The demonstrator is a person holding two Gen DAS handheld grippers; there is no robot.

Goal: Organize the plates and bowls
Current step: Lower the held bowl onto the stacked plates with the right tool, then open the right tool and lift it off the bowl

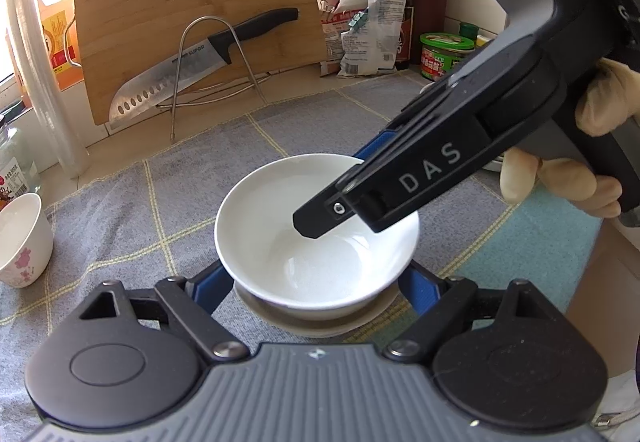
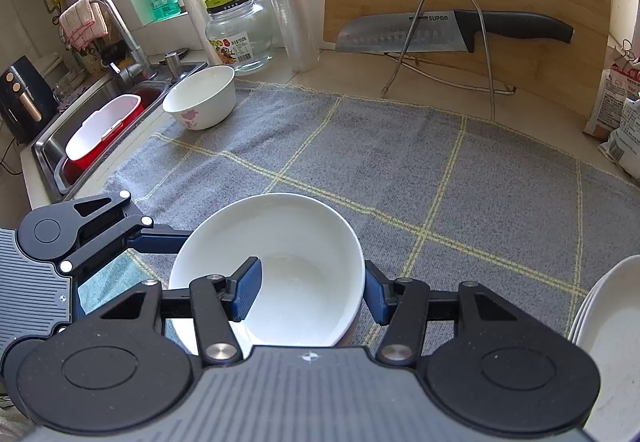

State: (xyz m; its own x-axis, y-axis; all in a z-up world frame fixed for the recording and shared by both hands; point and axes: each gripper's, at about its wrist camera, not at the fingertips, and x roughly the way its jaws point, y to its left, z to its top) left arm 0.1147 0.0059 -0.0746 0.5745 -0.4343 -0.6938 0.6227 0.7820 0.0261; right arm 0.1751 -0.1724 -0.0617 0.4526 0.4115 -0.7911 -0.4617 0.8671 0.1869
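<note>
Straddling the bowl (image 2: 272,266), my right gripper (image 2: 312,290) has one finger inside, one outside its rim. My left gripper (image 1: 316,282) gapes wide around its base.

**Both tools wide apart, one finger inside the bowl**

The right tool (image 2: 308,292) stands with its jaws spread: the left blue pad hangs inside the white bowl (image 2: 272,266), the right pad sits just outside the rim, and whether either touches the wall cannot be told. In the left wrist view this tool slants down from the upper right, held by a gloved hand (image 1: 572,146). The left tool (image 1: 316,288) has its blue fingers (image 1: 214,284) spread on either side of the bowl's base, contact unclear.
</note>
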